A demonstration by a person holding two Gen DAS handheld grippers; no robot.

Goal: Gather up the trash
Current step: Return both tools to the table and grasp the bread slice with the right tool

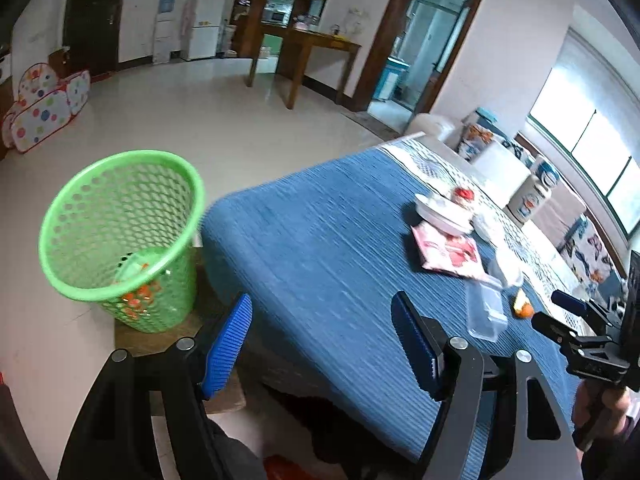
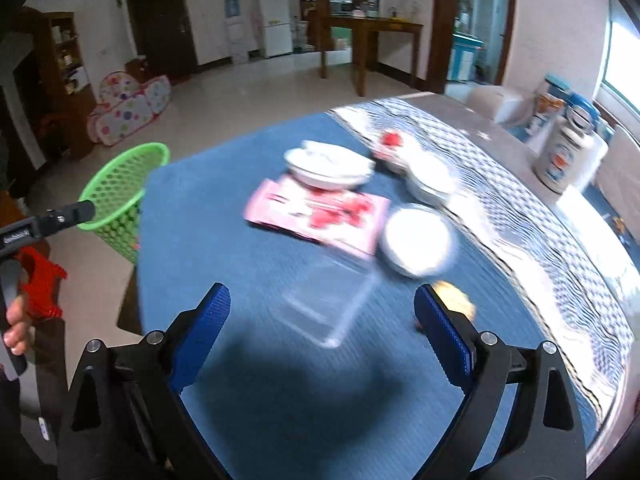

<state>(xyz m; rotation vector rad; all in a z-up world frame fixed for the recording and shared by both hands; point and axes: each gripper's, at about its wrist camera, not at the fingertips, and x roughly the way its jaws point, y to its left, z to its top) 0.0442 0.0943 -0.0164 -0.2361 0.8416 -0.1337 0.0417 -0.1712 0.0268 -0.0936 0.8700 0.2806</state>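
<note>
The green perforated plastic waste basket (image 1: 120,236) stands on the floor just beside the corner of the table with the blue ribbed cloth (image 1: 328,240), presumably so that litter can be dropped straight off the edge into it; some orange and pale scraps already lie at its bottom. On the cloth the rubbish sits in a loose cluster: a pink printed snack wrapper (image 2: 320,216) partly tucked under a white shallow dish (image 2: 328,168), a clear rectangular plastic box (image 2: 326,304) nearer the table's edge, and what looks like a scrap of orange peel (image 2: 456,300), though blur makes that uncertain. The left gripper (image 1: 324,336) tilts downward over the table corner beside the basket, its blue ribbed pads spread apart with nothing between them. The right gripper (image 2: 322,320) slants down toward the clear box, jaws wide and empty, the box lying just ahead of its fingertips, which suggests it is the next pick.
</note>
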